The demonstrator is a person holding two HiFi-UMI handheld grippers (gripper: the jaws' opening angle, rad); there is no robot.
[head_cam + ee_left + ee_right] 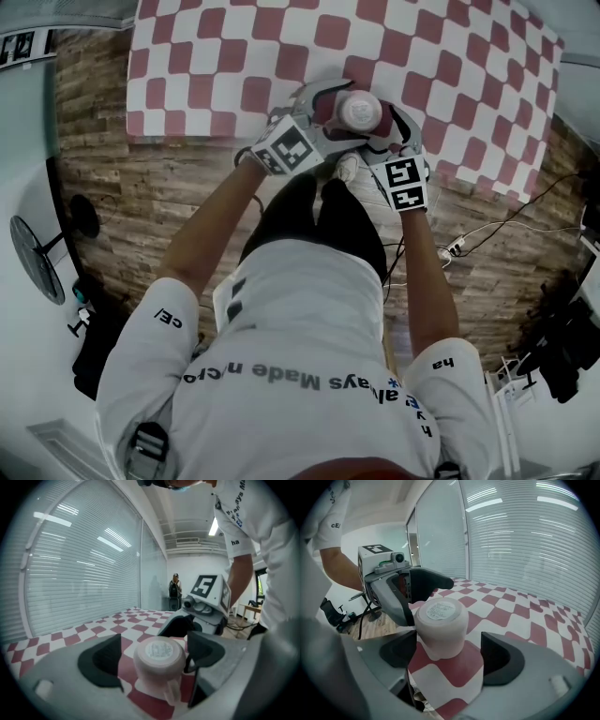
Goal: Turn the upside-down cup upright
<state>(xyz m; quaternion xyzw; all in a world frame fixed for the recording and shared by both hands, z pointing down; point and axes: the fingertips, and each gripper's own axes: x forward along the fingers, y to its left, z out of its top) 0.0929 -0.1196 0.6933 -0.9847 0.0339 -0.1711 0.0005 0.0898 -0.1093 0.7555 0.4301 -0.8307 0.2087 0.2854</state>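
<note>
A pale pink cup (359, 110) stands upside down on the red-and-white checked cloth (216, 56), close to the cloth's near edge. Its base with a round label faces up (159, 649) (439, 610), and its handle (172, 693) points toward the left gripper's camera. My left gripper (336, 114) reaches in from the left and is open, with the cup between its jaws and a gap at the left pad (101, 660). From the right, my right gripper (382, 133) also brackets the cup and is open; its right pad (504, 660) stands well clear.
The cloth's near edge drops to a wooden floor (141, 206). Cables and a power strip (455, 246) lie on the floor at the right, and a standing fan (33, 253) is at the far left. Window blinds (70, 573) run along the far side.
</note>
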